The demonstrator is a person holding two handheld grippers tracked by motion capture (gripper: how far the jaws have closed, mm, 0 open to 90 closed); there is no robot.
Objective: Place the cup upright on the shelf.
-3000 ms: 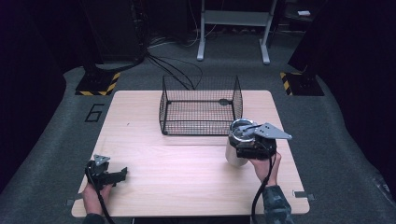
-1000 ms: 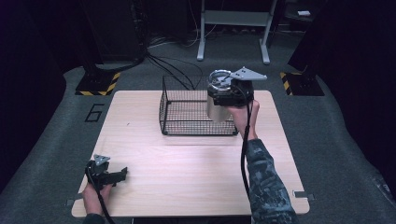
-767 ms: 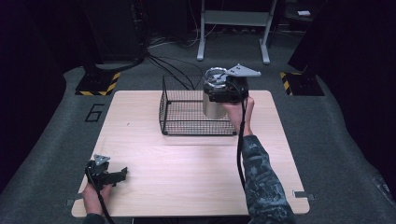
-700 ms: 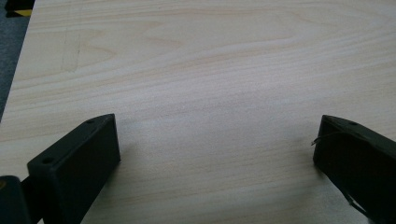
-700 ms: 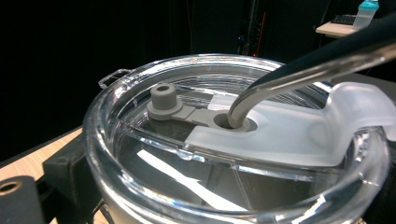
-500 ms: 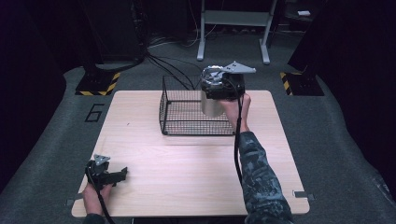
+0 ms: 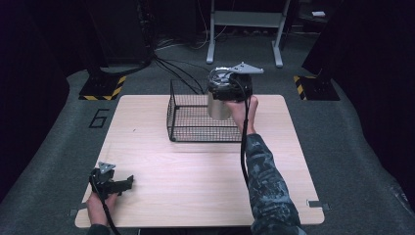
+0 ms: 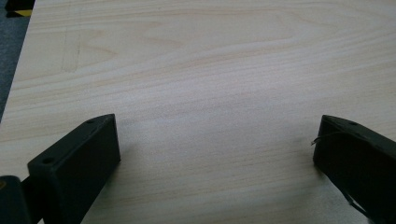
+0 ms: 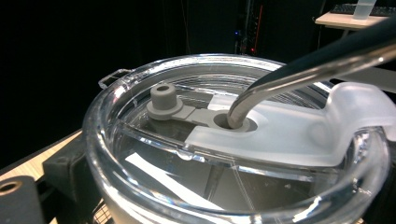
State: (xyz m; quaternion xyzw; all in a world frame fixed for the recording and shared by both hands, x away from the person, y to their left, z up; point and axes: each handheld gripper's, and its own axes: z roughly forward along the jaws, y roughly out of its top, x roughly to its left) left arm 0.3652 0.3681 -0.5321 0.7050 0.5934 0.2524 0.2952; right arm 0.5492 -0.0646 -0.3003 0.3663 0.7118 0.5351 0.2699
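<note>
floor: grey carpet [image 7: 58, 122] | hazard-striped plates [image 7: 103, 87] | metal stand [image 7: 244, 24] | surroundings: dark

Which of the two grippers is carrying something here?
The right gripper, raised over the wire basket, grips a steel tumbler with a clear lid. The left gripper sits low over the table, fingers apart, nothing between them.

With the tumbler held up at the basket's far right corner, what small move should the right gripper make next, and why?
Probably lower it straight down into the wire basket. The right gripper holds the steel tumbler above the basket's right end, its clear lid and metal straw upright, and the basket floor below looks bare.
</note>
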